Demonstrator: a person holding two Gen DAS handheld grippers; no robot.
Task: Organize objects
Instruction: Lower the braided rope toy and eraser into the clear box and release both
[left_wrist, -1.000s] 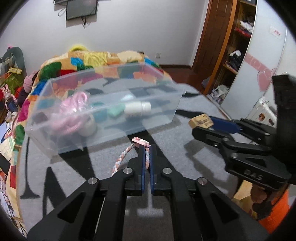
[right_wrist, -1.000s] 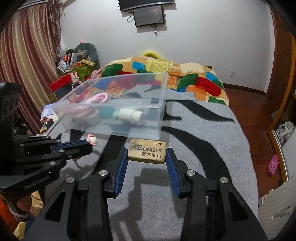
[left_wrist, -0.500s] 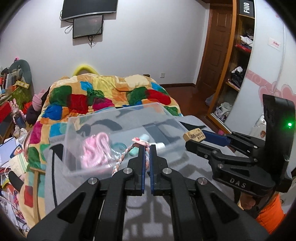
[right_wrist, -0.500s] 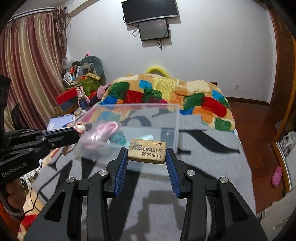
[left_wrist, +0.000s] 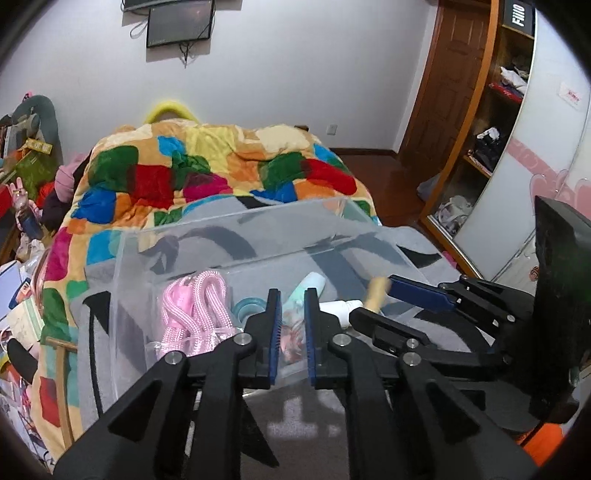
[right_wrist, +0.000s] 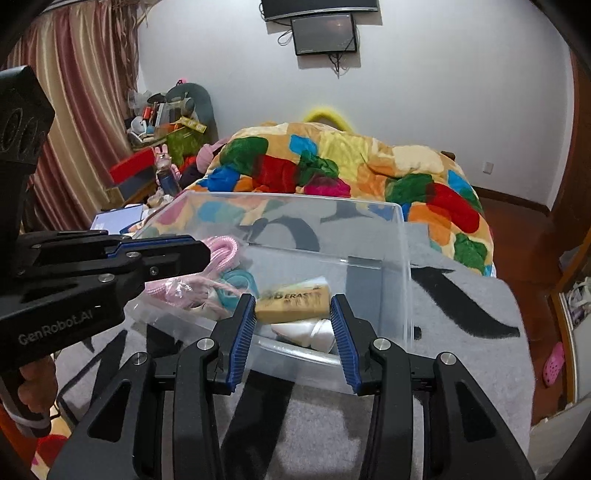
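On my left, the left gripper (left_wrist: 291, 328) has opened over the clear plastic bin (right_wrist: 400, 236); the braided pink-and-white cord (right_wrist: 192, 288) it pinched a second ago now lies inside, beside the pink rope (left_wrist: 199, 306). To its right, my right gripper (right_wrist: 293, 332) has also spread its jaws, and the tan eraser (right_wrist: 295, 299) it carried has dropped into the bin, resting against a white bottle (right_wrist: 314, 330). I judge both items stowed, with both grippers free for the next pickup.
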